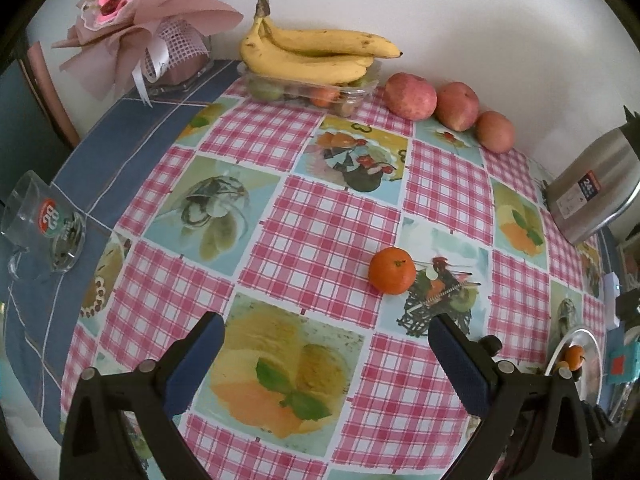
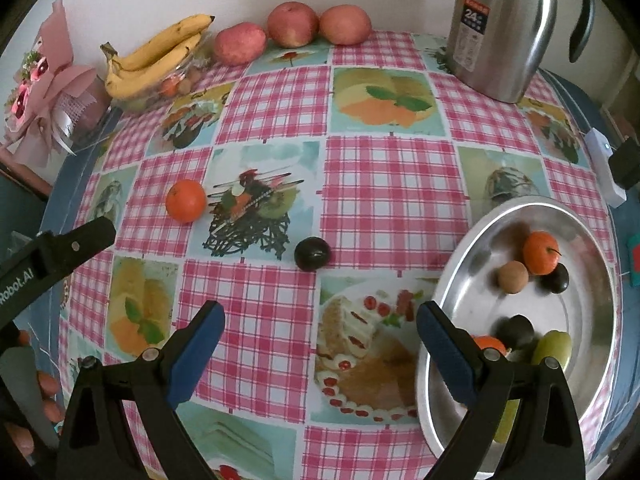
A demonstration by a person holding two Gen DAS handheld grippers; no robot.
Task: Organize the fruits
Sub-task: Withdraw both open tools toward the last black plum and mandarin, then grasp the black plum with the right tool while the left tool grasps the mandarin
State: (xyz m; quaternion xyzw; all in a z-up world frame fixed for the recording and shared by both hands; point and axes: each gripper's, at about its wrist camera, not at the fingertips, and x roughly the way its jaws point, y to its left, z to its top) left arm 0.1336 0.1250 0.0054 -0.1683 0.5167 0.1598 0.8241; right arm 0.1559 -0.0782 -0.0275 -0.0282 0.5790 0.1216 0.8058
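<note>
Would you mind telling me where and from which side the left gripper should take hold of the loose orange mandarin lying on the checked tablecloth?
Grip the round orange mandarin across its widest middle, coming from the near side with the open left gripper. It lies alone on the pink checked tablecloth, stem side up, with nothing touching it, so both fingers can probably straddle it at table height and close on opposite sides.

Tangerine point(image 2: 186, 201) left of plum point(image 2: 312, 253) — metal plate point(image 2: 456, 264) right.

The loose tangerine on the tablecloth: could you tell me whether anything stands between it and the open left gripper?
Nothing visible does. The tangerine sits alone on the tablecloth, ahead of the left gripper and slightly toward its right finger. Only bare cloth lies between them. The dark plum lies off to the side, nearer the metal plate.
</note>
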